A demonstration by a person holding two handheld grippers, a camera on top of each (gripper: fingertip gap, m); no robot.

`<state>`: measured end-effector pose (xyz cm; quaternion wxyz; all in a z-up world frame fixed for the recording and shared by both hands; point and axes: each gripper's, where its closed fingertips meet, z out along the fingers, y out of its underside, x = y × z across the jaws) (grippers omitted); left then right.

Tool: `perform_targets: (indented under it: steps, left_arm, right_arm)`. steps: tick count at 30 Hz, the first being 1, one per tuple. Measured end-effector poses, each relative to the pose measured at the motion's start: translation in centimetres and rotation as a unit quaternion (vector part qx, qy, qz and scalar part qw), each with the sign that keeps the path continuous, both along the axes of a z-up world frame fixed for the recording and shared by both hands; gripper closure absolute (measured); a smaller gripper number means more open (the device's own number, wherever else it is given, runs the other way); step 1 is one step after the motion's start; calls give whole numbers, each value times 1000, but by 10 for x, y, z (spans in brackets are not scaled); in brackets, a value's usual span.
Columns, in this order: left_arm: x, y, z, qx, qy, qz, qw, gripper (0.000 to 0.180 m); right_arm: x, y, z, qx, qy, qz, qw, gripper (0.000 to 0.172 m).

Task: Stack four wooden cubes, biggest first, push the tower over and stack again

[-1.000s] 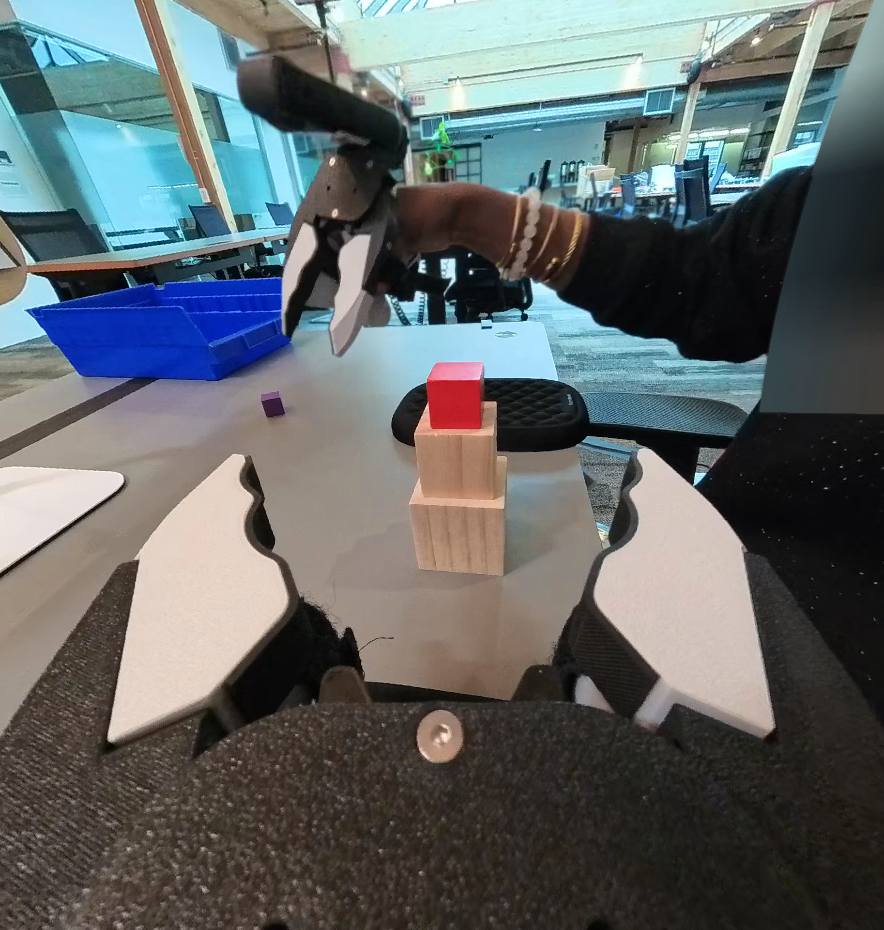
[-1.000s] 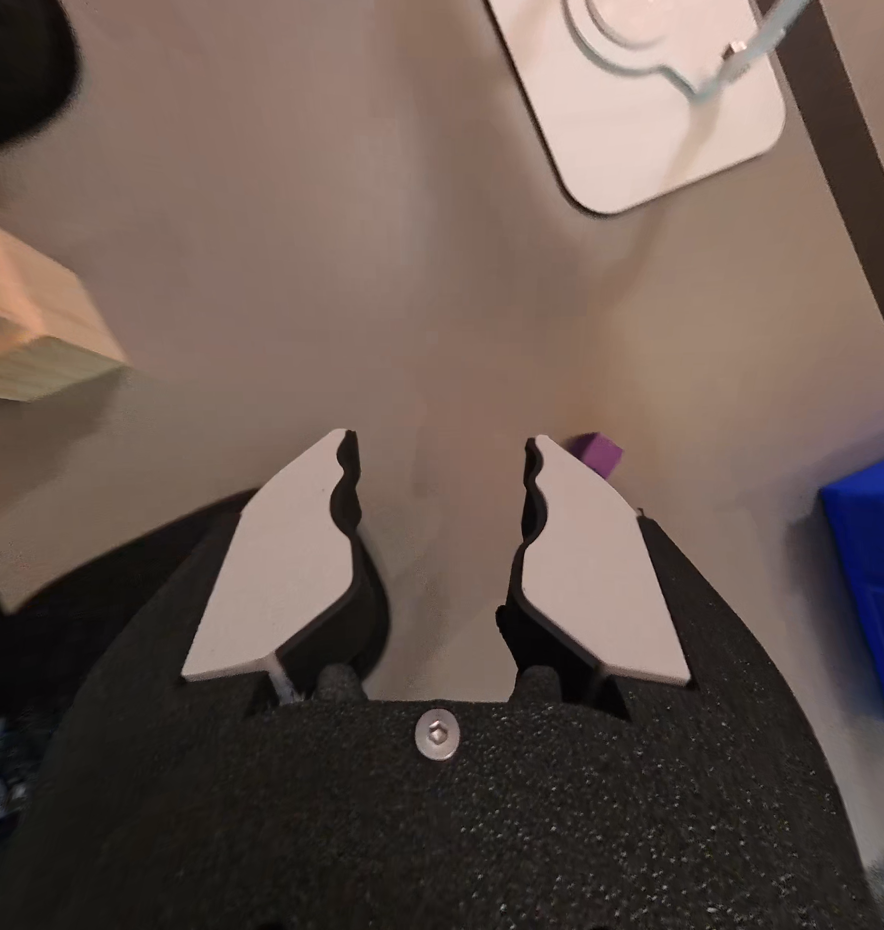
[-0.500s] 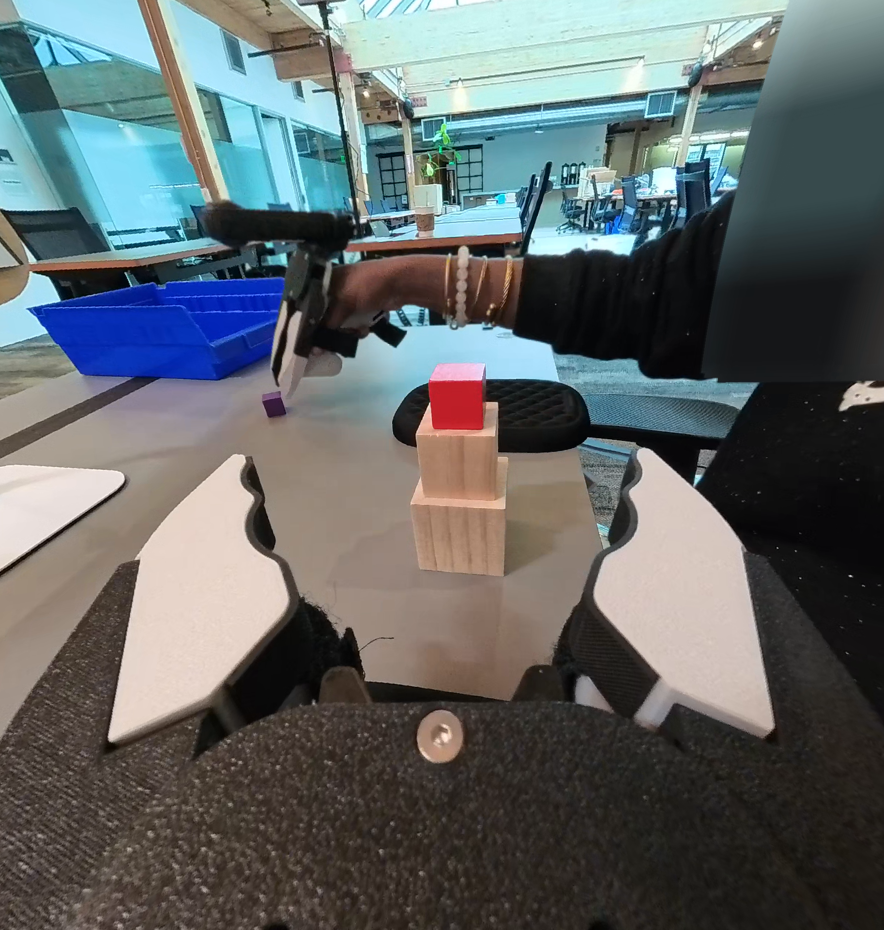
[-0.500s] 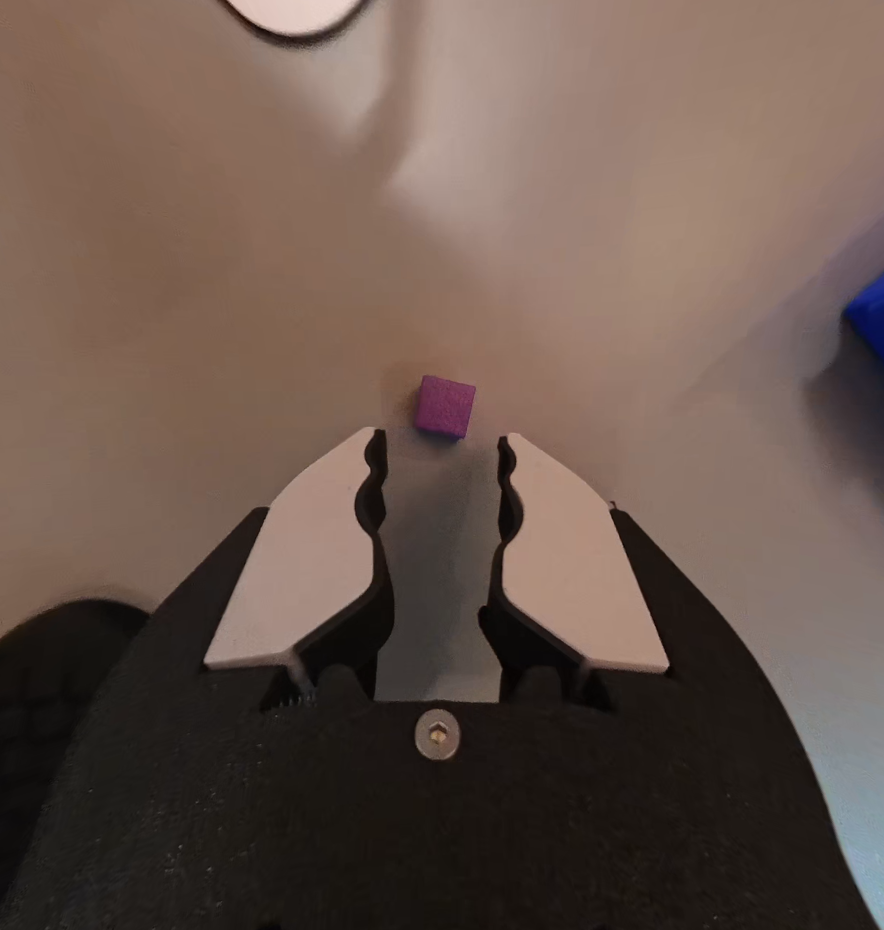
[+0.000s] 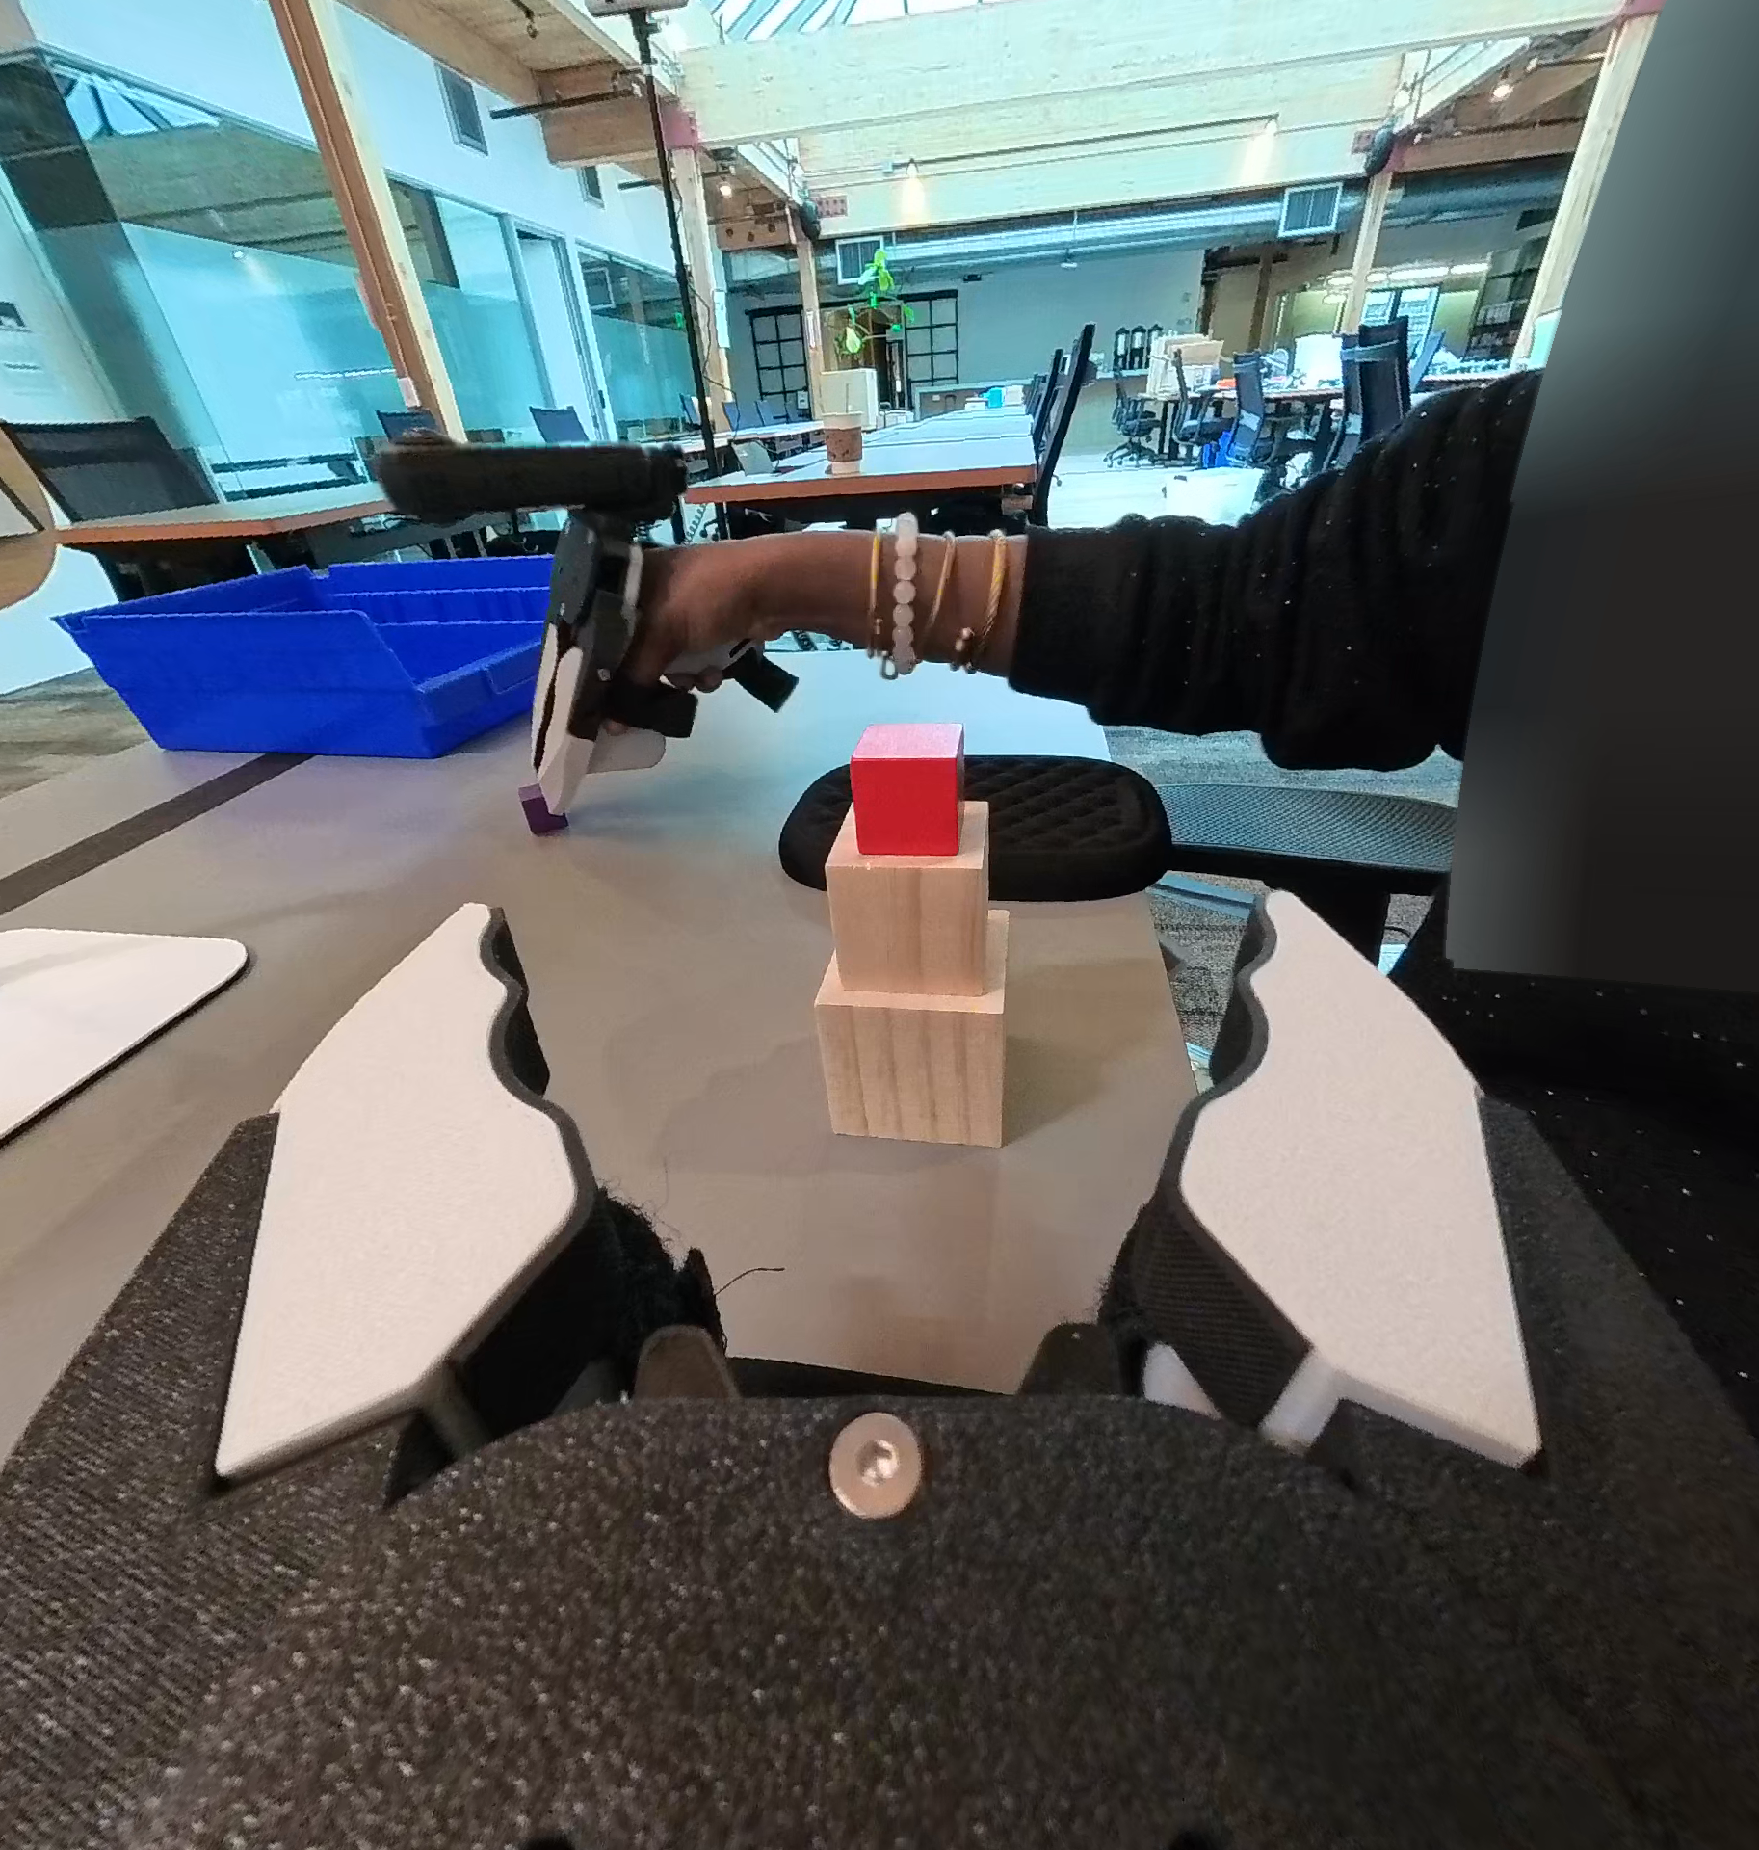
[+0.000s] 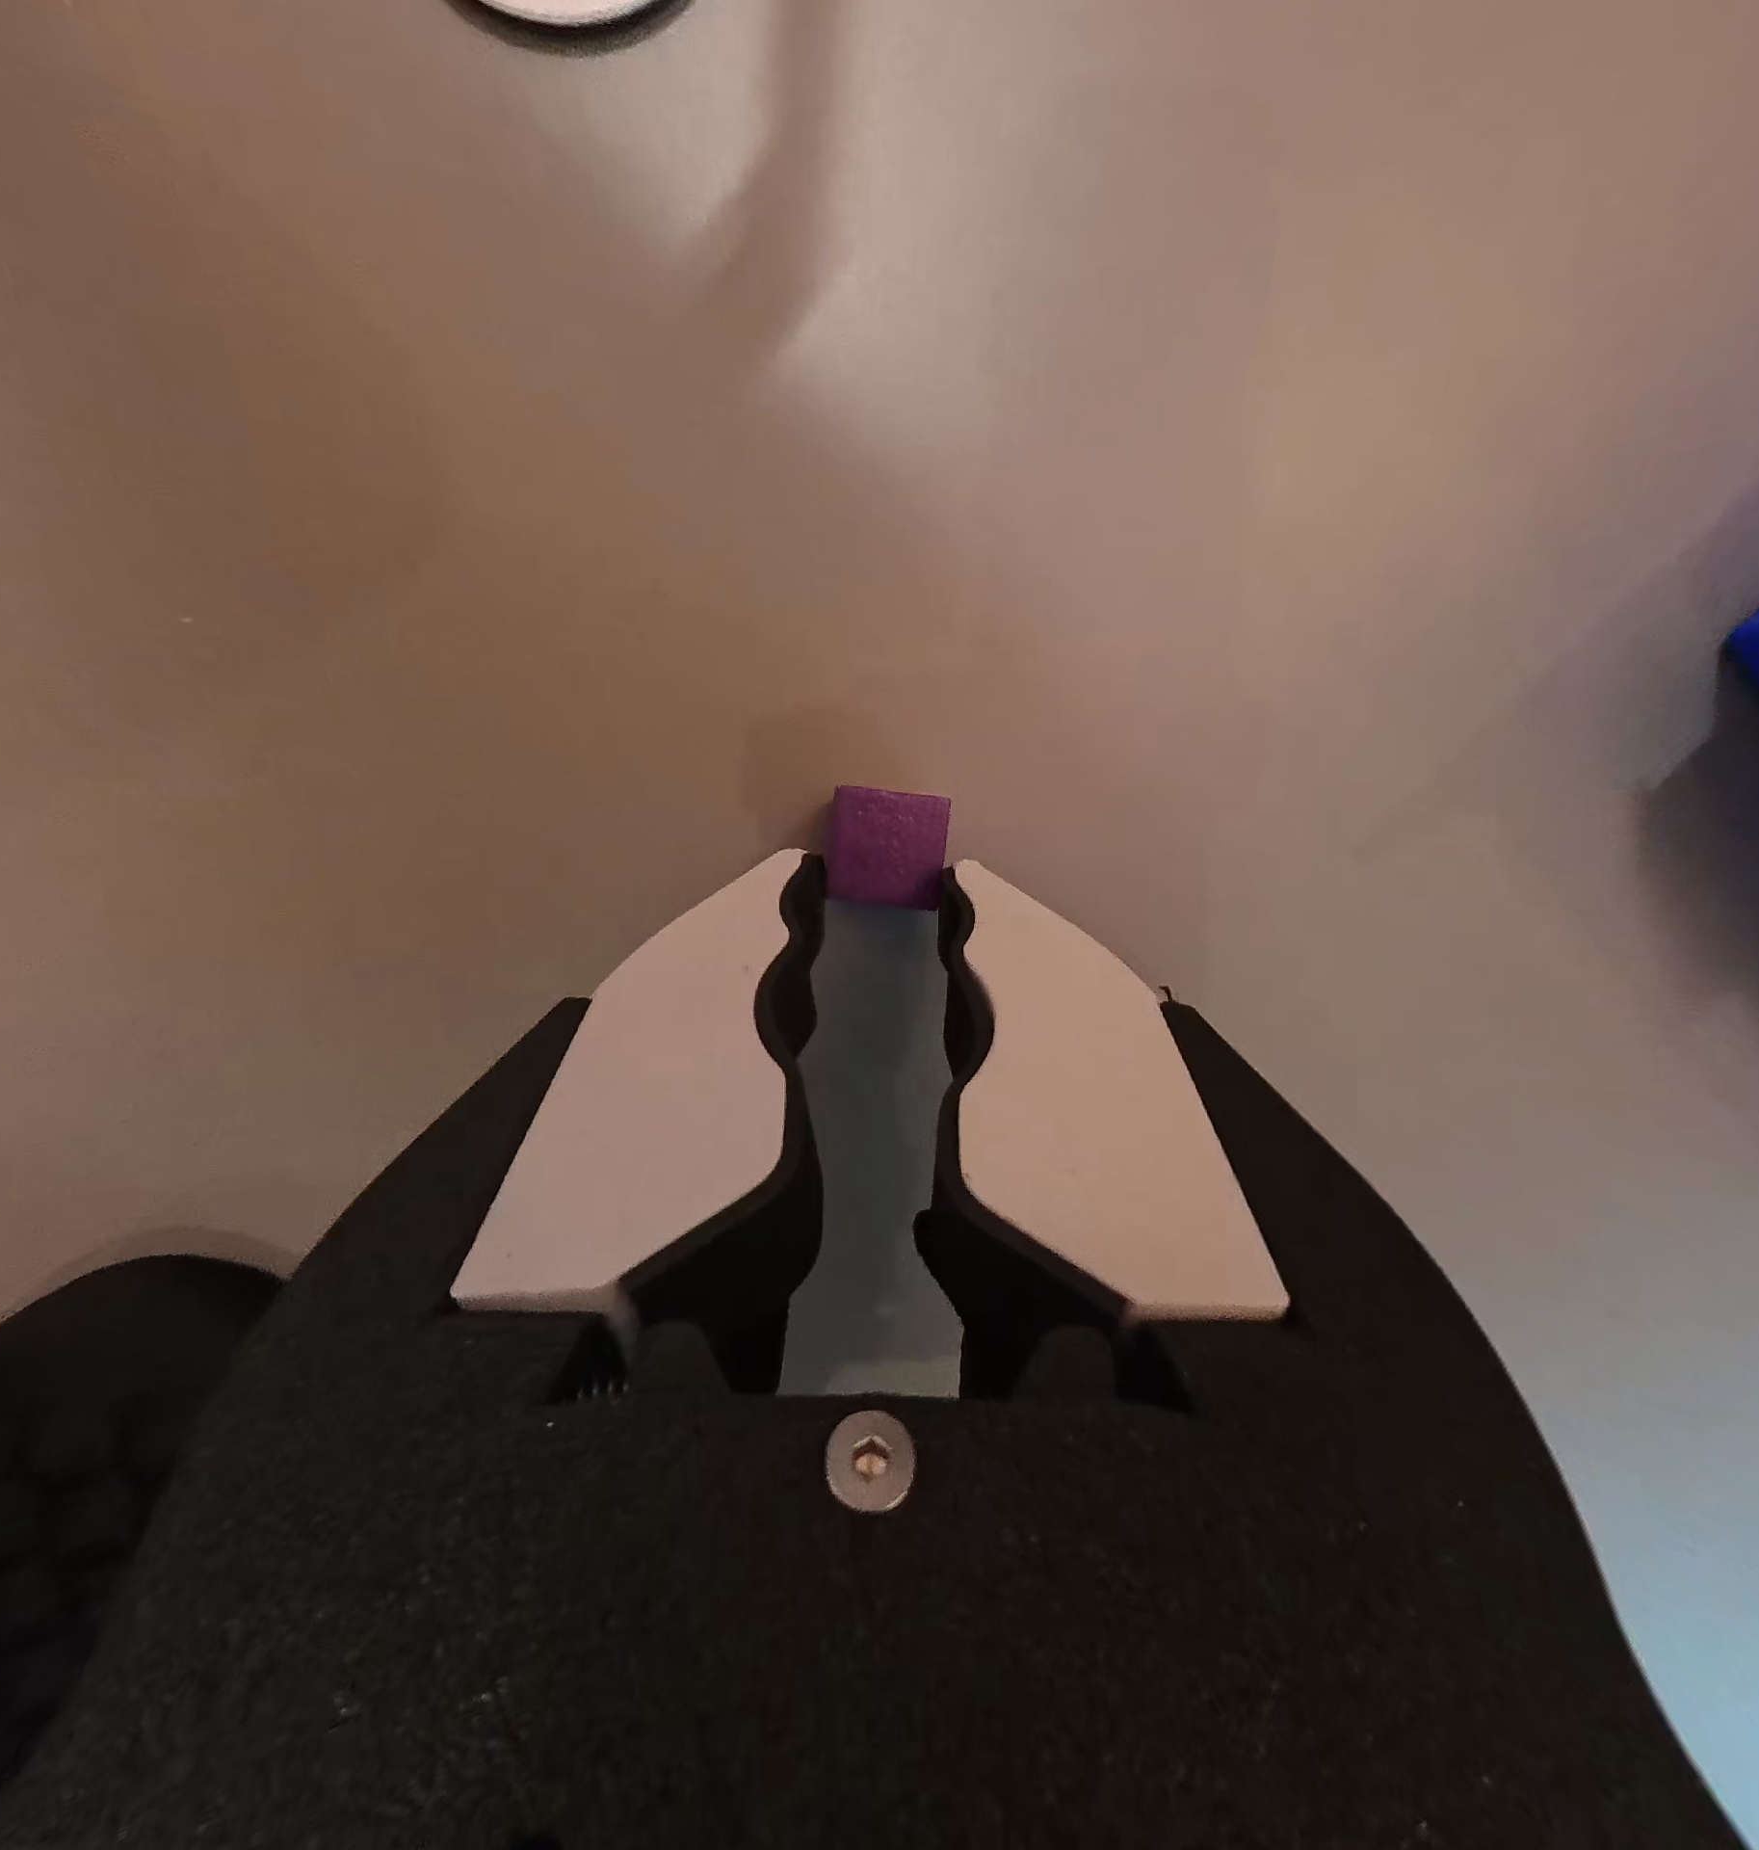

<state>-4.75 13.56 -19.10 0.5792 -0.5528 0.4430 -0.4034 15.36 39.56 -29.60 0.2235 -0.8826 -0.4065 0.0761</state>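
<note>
The grey table point(image 5: 375, 931) carries everything I can see. Toward its far left corner sits the blue bin point(image 5: 285, 671), open-topped with ribbed dividers, and a corner of it shows at the right edge of my right wrist view. At the left edge lies a white rounded base plate point(image 5: 65, 1011). Against the right edge, behind the blocks, a black quilted chair armrest point(image 5: 1066, 821) reaches over the table's rim.

Near the middle of the table, closer to the right edge, stands a stack of three blocks: a large pale wooden cube point(image 5: 911, 1071) at the bottom, a smaller wooden cube point(image 5: 906, 926) on it, and a red cube point(image 5: 906, 791) on top, each set a little off-centre from the one below.

My left gripper point(image 5: 881, 941) points at that stack with its white fingers point(image 5: 405, 1181) spread wide apart; the stack stands beyond the tips, touching neither finger, and nothing is in the grasp.

My right hand point(image 5: 695, 611), with bracelets at the wrist and a dark sleeve, tips my right gripper point(image 6: 881, 876) steeply down to the table, between the bin and the stack. Its jaws stand narrow, and the fingertips point(image 6: 785, 881) sit against the two sides of the small purple cube point(image 6: 888, 846), which rests on the table surface. The black pads meet the cube only at its near part; most of it juts out past the tips.
</note>
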Motion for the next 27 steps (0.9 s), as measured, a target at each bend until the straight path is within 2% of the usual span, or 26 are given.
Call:
perform_targets:
  steps: [10,21,27]
  left_arm:
    - [0,0,0,-2,0,-1,1000,50]
    - [0,0,0,-2,-1,-1,1000,50]
    - [-1,0,1,-2,-3,-1,1000,50]
  right_arm:
    - [-30,-42,39,22,35,71,997,151]
    - [-85,-130,103,54,61,204,975,150]
    - [-112,-180,122,65,56,275,958,150]
